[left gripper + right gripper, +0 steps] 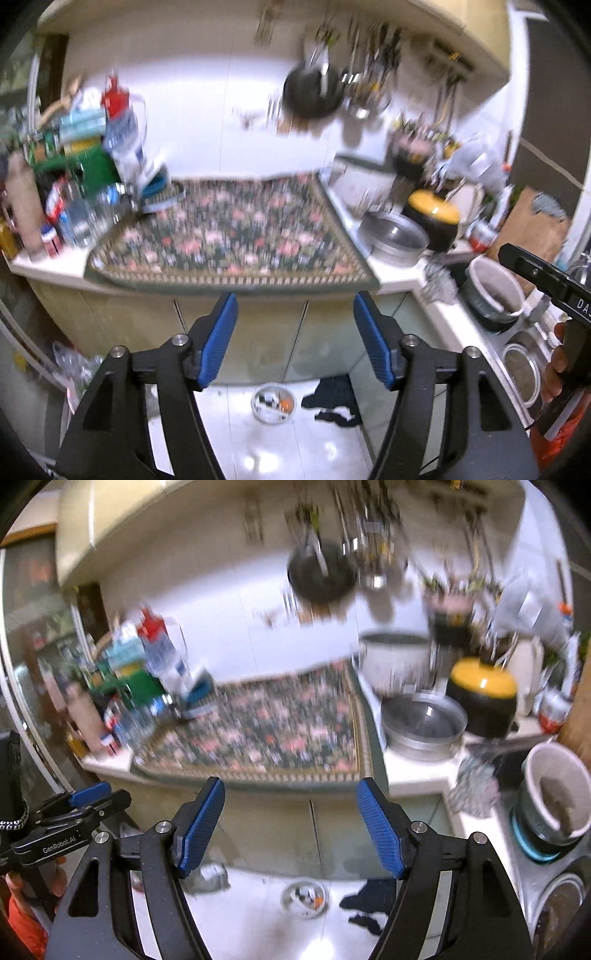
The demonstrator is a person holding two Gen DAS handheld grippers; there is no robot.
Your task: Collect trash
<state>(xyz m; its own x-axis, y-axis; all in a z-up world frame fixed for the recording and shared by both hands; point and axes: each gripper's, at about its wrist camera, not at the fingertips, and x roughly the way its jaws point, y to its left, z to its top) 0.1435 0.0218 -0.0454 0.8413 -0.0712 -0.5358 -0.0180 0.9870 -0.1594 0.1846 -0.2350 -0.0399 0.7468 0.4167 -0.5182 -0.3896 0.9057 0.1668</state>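
Note:
My left gripper (295, 339) is open and empty, held in front of the counter edge above the floor. My right gripper (291, 825) is open and empty too, at about the same height; its body shows at the right edge of the left wrist view (543, 280). The left gripper shows at the lower left of the right wrist view (88, 805). On the white floor below lies a small round clear container (273, 402) with scraps in it, also in the right wrist view (303, 899). Beside it lies a dark crumpled rag (334, 400), seen from the right too (369, 901). Both views are blurred.
A floral mat (229, 236) covers the counter. Bottles and boxes (85, 173) crowd its left end. A metal pan (393, 236), a yellow-lidded black pot (434, 218) and a white bucket (495, 291) stand at the right near the sink. Pans and utensils (314, 88) hang on the wall.

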